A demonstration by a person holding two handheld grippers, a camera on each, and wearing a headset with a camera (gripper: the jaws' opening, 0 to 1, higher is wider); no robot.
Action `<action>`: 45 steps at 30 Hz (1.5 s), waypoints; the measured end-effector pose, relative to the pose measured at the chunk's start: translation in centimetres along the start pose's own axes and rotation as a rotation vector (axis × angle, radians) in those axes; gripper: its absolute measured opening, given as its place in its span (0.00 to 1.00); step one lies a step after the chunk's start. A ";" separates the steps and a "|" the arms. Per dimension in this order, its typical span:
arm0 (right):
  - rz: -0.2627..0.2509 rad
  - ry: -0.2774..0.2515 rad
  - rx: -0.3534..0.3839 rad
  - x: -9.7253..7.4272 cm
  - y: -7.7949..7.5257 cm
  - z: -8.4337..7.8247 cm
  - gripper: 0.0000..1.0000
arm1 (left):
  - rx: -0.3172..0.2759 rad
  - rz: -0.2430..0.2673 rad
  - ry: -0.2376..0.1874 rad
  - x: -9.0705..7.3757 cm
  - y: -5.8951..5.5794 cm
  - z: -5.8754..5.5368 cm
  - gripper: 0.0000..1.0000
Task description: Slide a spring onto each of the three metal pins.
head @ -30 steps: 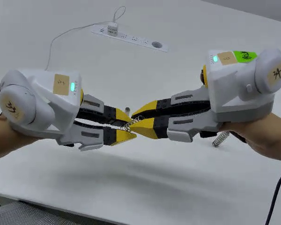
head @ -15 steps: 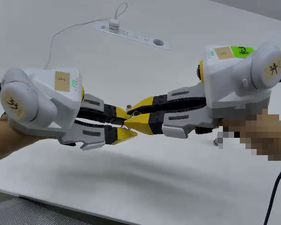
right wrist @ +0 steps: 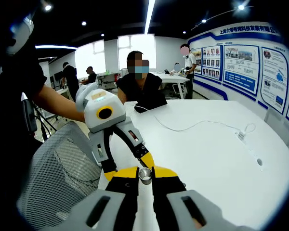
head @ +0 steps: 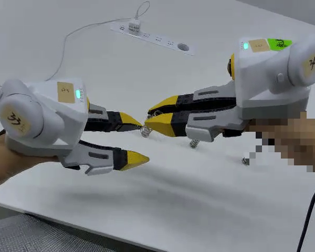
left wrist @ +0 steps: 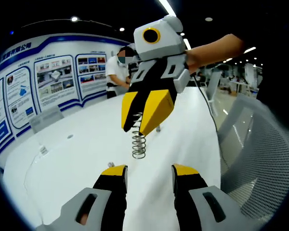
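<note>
Above the surface point(head: 199, 210): right gripper point(head: 148, 117), jaws closed on a spring point(left wrist: 138, 143) (it hangs from the tips)
Left gripper point(head: 143, 140): facing it, jaws wide apart, holding nothing

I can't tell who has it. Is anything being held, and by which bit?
The right hand-held gripper pinches a spring by one end; the left hand-held gripper is open and empty.
</note>
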State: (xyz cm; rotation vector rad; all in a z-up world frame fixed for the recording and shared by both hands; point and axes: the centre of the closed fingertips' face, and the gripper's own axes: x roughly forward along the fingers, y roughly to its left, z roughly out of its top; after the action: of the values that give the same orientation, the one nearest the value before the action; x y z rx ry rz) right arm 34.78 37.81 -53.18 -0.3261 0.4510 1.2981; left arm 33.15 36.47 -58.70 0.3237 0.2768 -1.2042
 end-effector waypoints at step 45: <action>-0.154 0.160 0.203 3.6 -7.9 -4.6 0.11 | -0.217 0.162 0.106 -0.7 1.7 -4.9 0.92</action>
State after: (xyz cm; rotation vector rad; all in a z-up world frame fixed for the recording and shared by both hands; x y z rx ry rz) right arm 42.59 36.72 -59.09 -0.2889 0.6747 1.0702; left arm 34.28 39.54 -62.77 0.2164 0.4609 -0.9891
